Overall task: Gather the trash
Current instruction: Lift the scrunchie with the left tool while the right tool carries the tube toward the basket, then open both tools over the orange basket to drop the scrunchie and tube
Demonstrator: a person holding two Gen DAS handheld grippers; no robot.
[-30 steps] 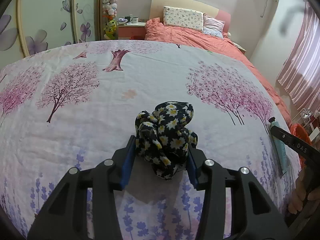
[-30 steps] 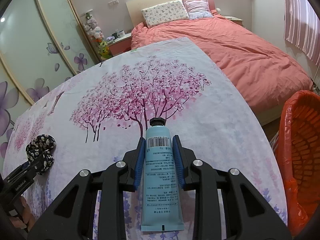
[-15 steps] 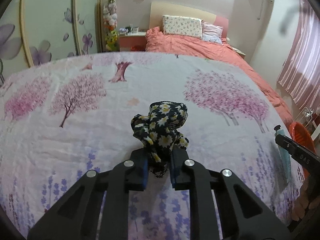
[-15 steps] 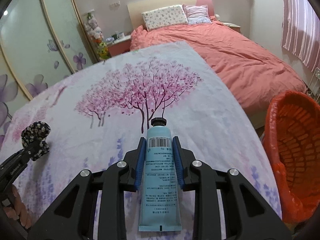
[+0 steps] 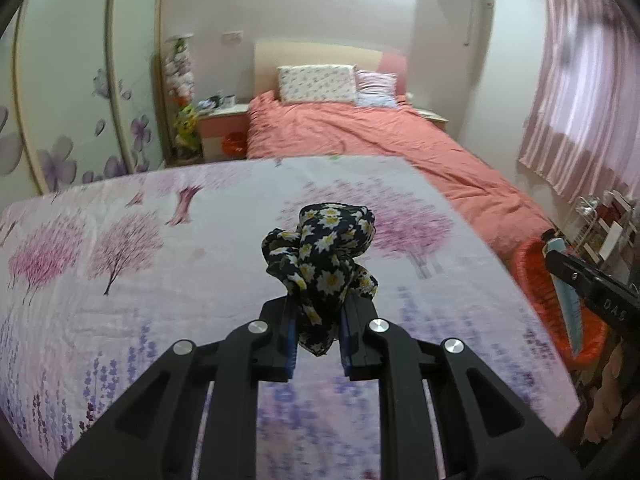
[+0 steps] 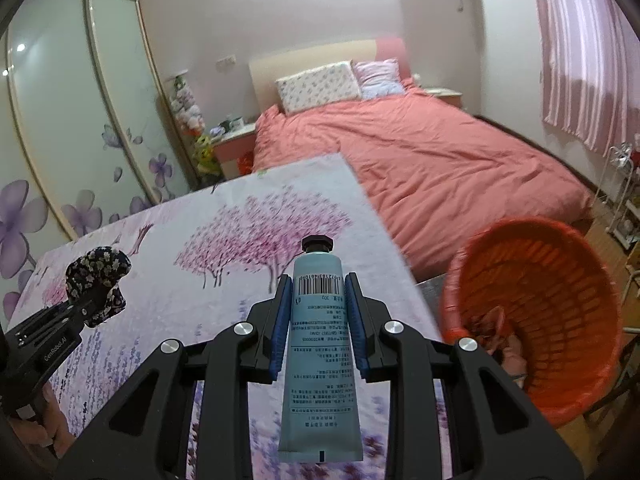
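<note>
since earlier frame both loads lifted off floral cover (image 5: 120,280). tube (image 6: 318,344) pinched at mid-body in right gripper (image 6: 318,320), near orange basket (image 6: 560,280). floral scrunchie (image 5: 320,264), likely trash, squeezed tight in left gripper (image 5: 317,336), clear for carry.

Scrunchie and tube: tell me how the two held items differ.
The scrunchie is soft, crumpled dark fabric with daisy print; the tube is smooth, pale blue, with a black cap and barcode. The scrunchie bunches above its pads; the tube runs straight out both ways. Both are clamped in a hand-held gripper above the floral sheet.
</note>
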